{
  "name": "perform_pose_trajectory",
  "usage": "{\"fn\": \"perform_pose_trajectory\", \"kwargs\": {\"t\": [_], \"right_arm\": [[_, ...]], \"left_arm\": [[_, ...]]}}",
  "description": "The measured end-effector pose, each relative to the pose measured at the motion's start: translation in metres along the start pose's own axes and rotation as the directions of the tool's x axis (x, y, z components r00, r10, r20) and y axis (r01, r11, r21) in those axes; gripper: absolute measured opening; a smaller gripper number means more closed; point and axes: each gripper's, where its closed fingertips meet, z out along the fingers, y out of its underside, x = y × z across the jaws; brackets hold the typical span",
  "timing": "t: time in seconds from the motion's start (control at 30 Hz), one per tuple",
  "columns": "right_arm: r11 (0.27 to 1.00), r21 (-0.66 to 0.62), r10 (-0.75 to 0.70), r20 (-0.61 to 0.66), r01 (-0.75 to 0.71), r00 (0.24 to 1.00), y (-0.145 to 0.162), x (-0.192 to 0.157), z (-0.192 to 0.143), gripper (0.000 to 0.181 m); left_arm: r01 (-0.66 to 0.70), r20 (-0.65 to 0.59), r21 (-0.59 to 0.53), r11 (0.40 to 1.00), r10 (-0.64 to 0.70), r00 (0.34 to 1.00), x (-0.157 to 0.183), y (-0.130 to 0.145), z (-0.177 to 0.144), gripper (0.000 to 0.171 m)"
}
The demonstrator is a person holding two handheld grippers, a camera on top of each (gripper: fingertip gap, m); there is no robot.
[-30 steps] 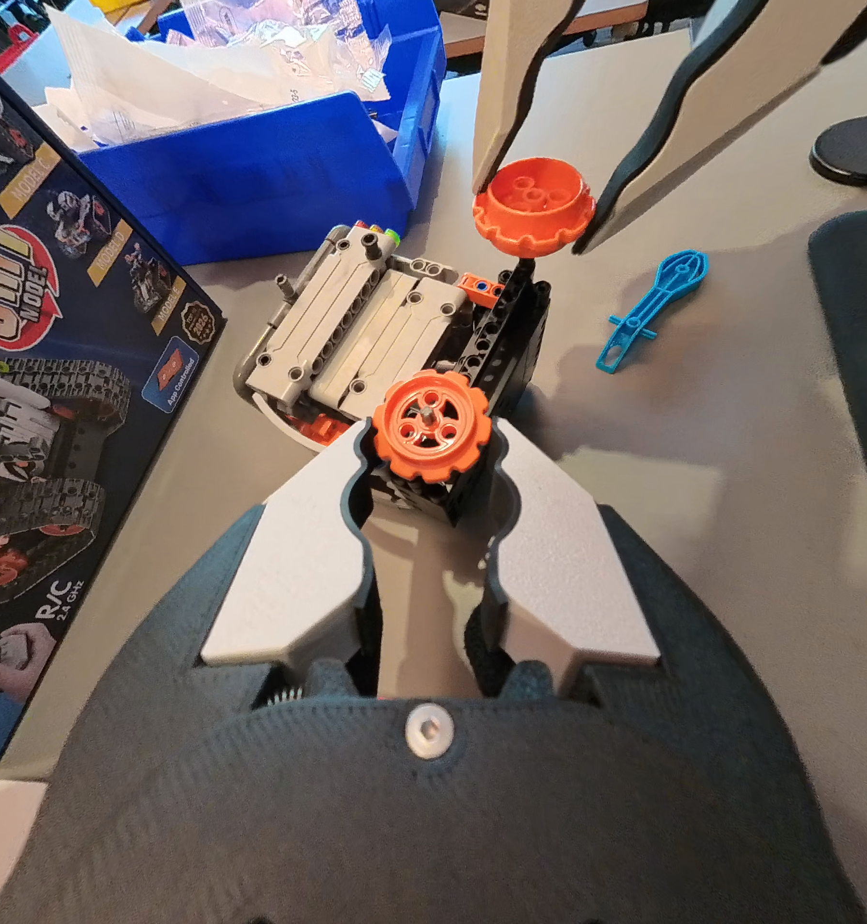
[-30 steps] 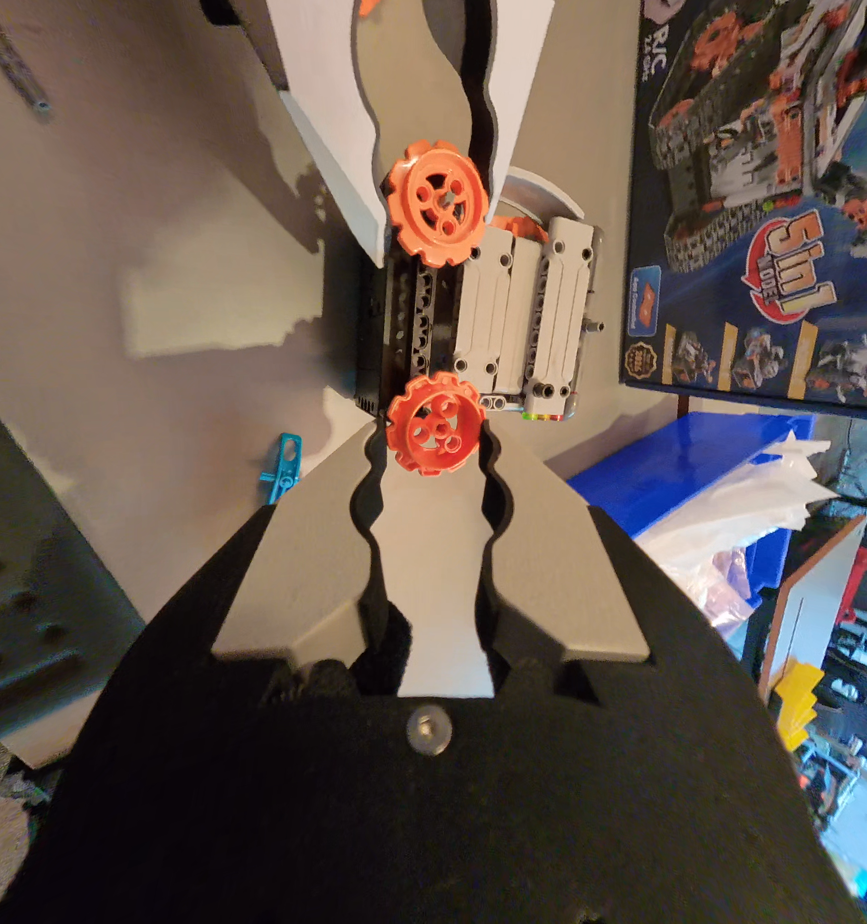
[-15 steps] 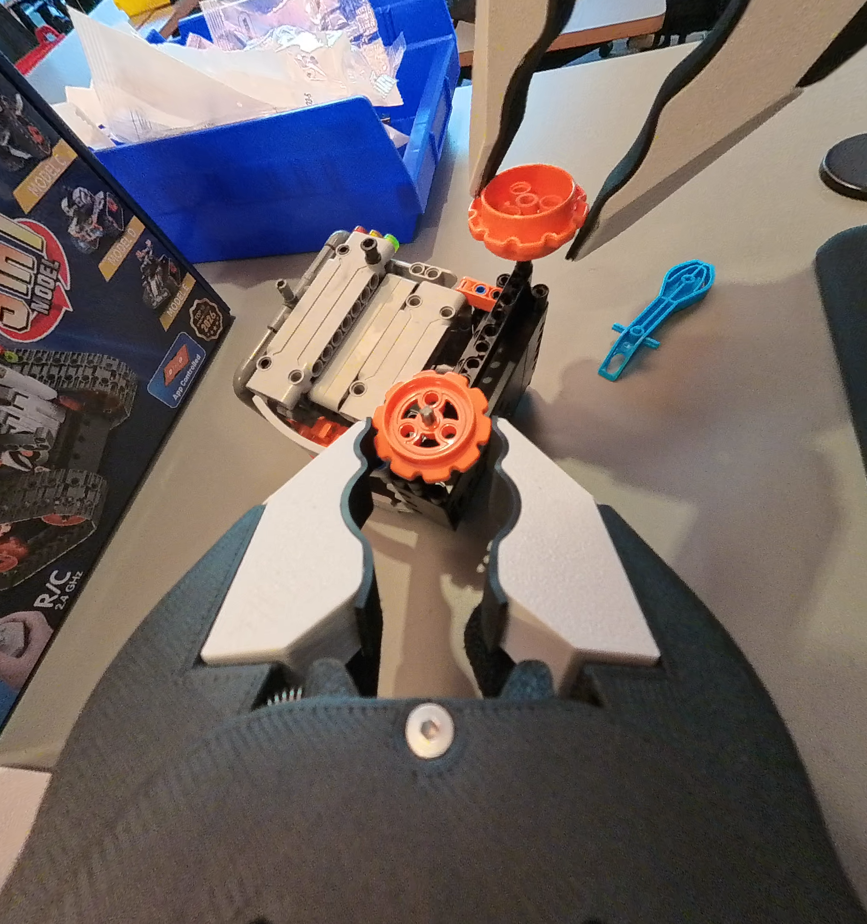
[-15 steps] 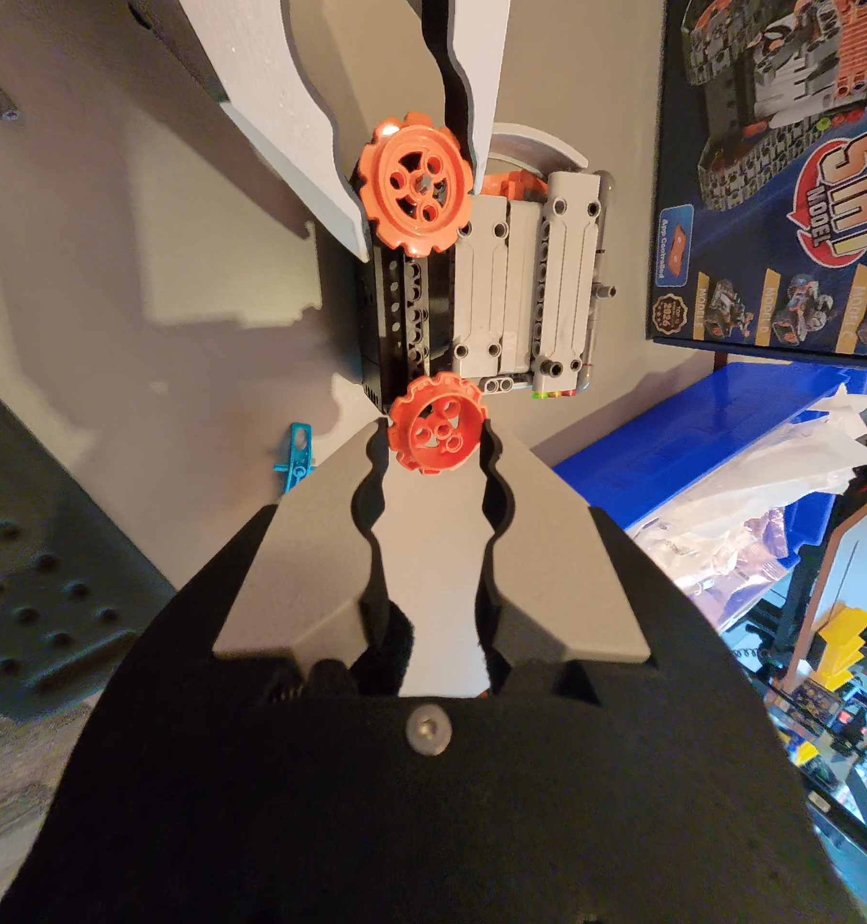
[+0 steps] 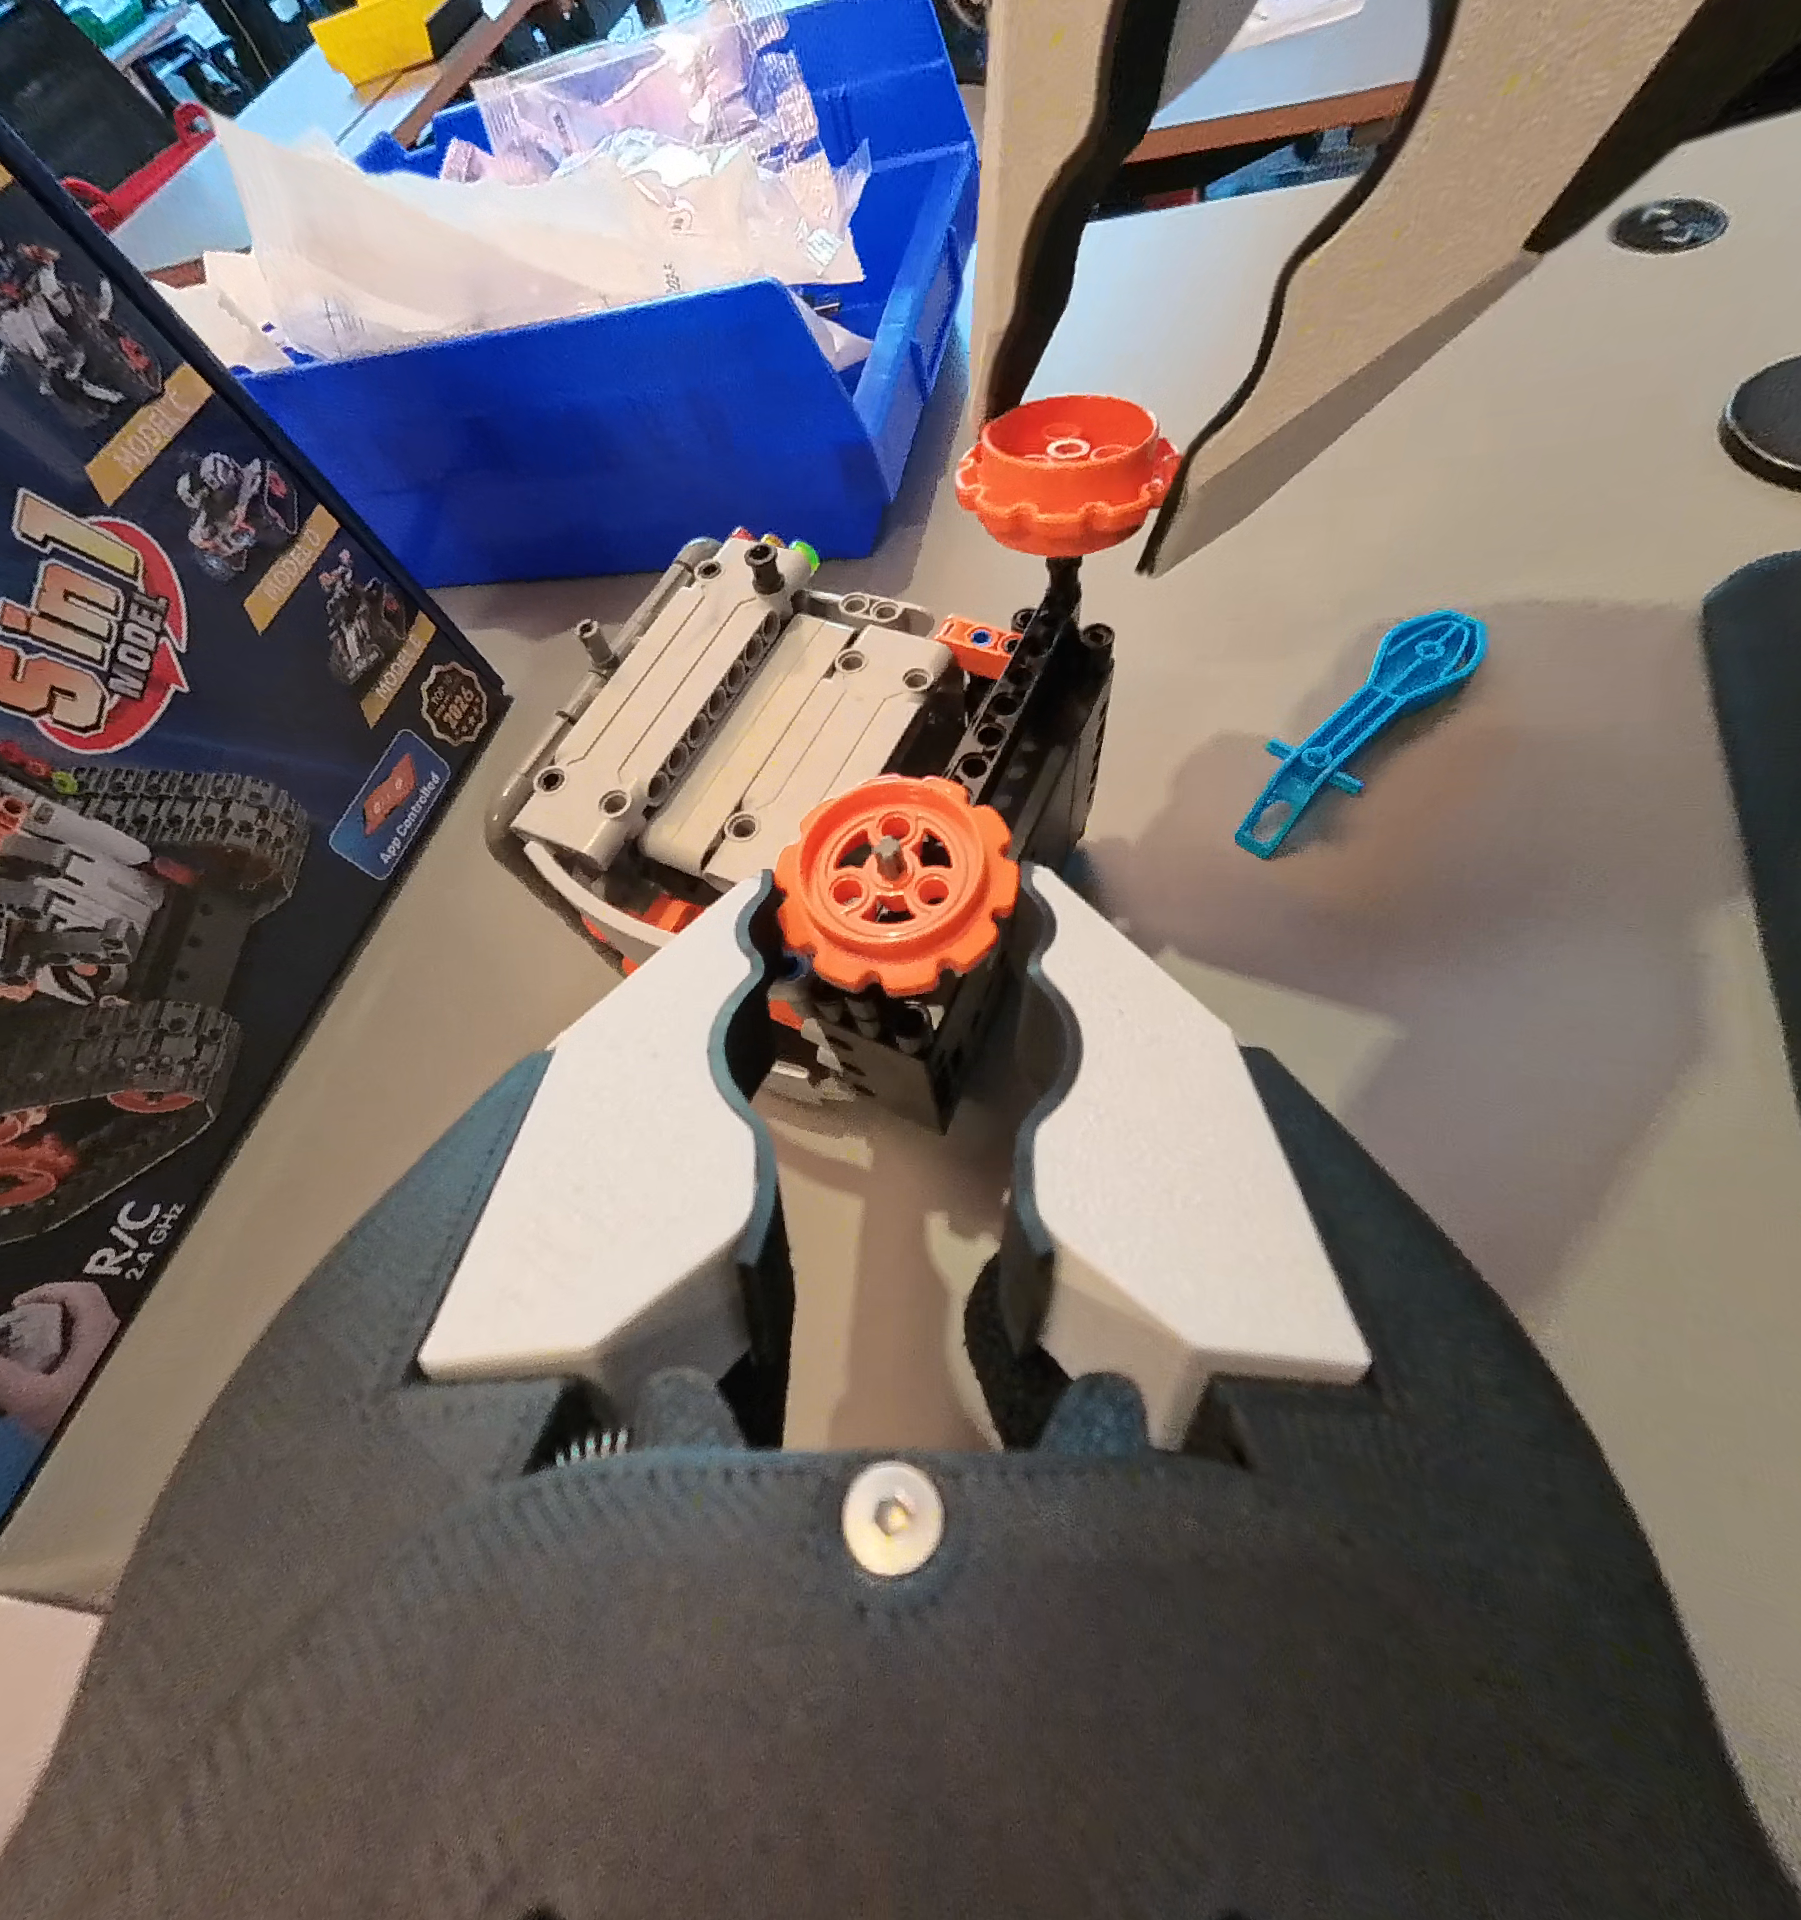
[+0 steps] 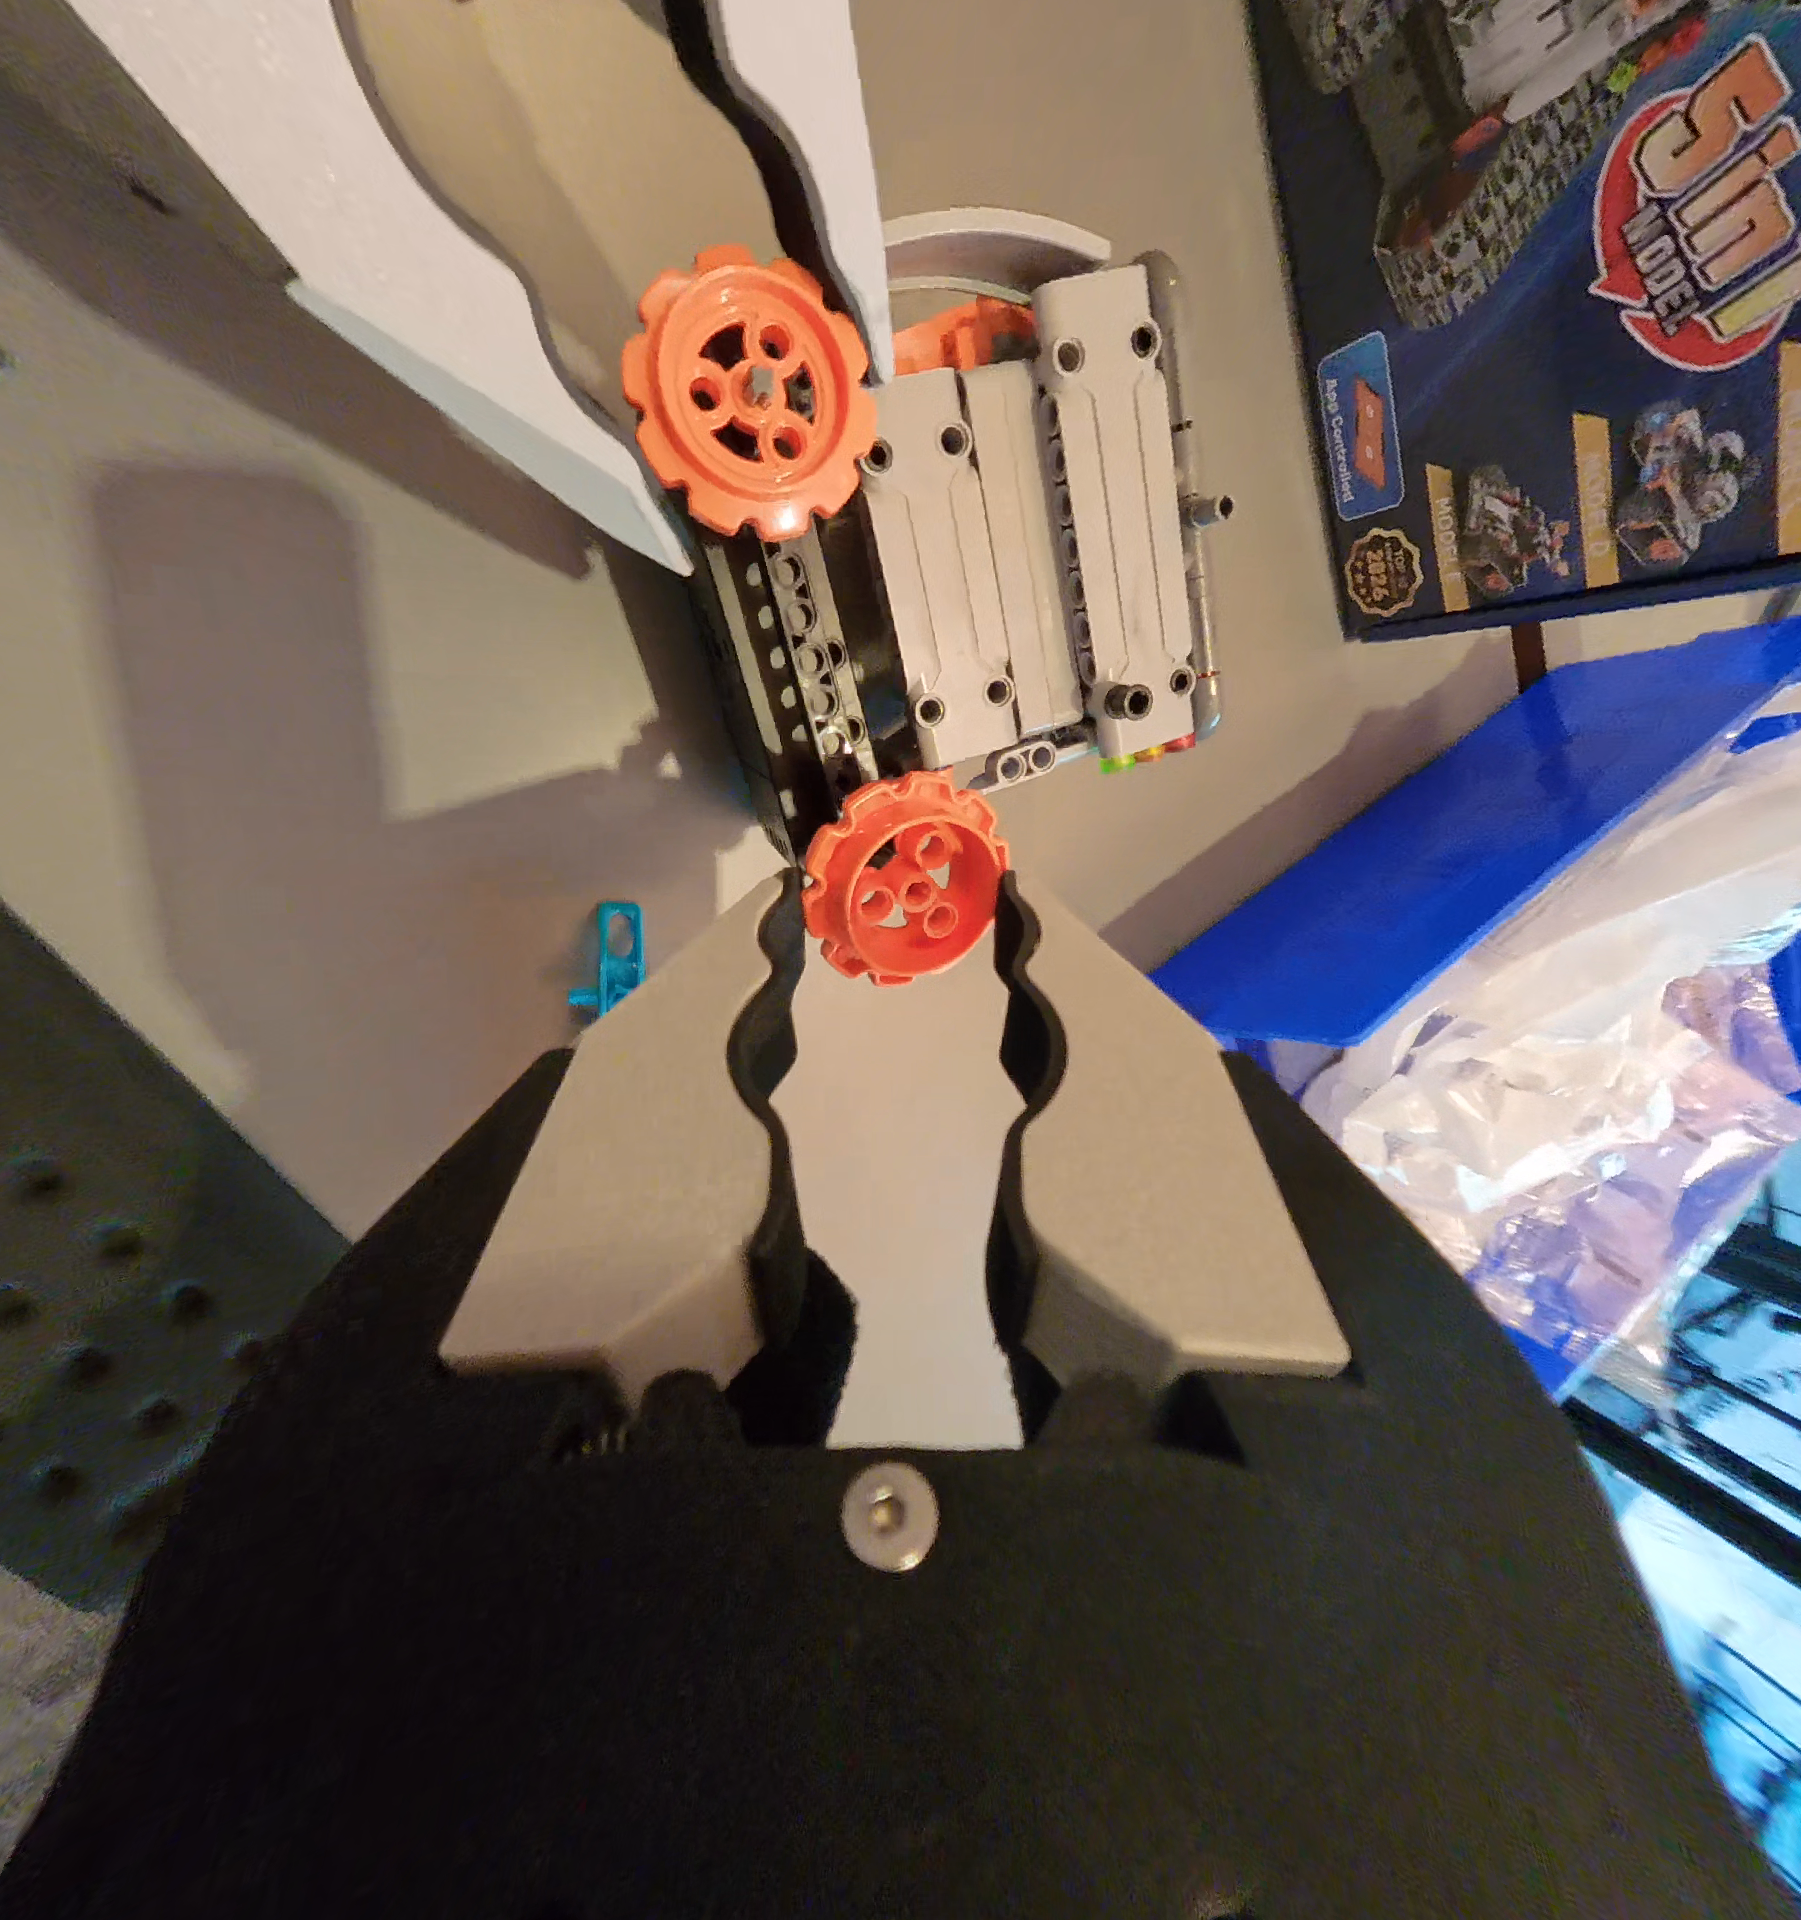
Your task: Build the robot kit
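Note:
A grey and black brick-built model point(image 5: 750, 717) lies on the table with an orange toothed wheel at each end. My left gripper point(image 5: 894, 904) is shut on the near orange wheel point(image 5: 891, 894), one finger on each side of its rim. My right gripper point(image 6: 898, 883) is shut on the other orange wheel point(image 6: 901, 878), which sits on a thin black axle at the model's far end. In the left wrist view the right gripper point(image 5: 1078, 483) comes down from above onto that wheel point(image 5: 1067, 473). In the right wrist view the left gripper point(image 6: 761, 436) holds its wheel point(image 6: 745, 405) beside the model point(image 6: 1021, 561).
A blue bin point(image 5: 615, 436) of plastic bags and paper stands behind the model. A dark printed toy box point(image 5: 148, 779) lies at the left. A small blue plastic tool point(image 5: 1363, 727) lies at the right. A dark mat point(image 5: 1800, 831) and a black disc point(image 5: 1800, 426) are at the right edge. Across from one pair of fingers to the other is roughly 8 centimetres. The black disc point(image 5: 1800, 426) sits 25 centimetres or so from the ends of my right fingers.
The right gripper has rolled and tilted while staying shut on its wheel, so the model now looks slanted in its view. The left gripper has kept its hold and barely moved.

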Motion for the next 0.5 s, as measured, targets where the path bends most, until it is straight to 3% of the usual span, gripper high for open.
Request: {"fn": "perform_pose_trajectory", "kwargs": {"t": [0.33, 0.5], "right_arm": [[0.949, 0.135, 0.277, 0.071, -0.284, 0.958, 0.0016, 0.0018, -0.0001, 0.035], [0.879, 0.169, 0.429, 0.126, -0.445, 0.895, -0.0008, 0.0018, 0.0003, 0.034]], "left_arm": [[0.014, -0.006, 0.032, 0.999, -0.013, 1.0, 0.0022, -0.0031, 0.001, 0.041], [0.033, -0.019, 0.046, 0.998, -0.033, 0.999, 0.002, -0.0021, 0.0004, 0.042]]}}
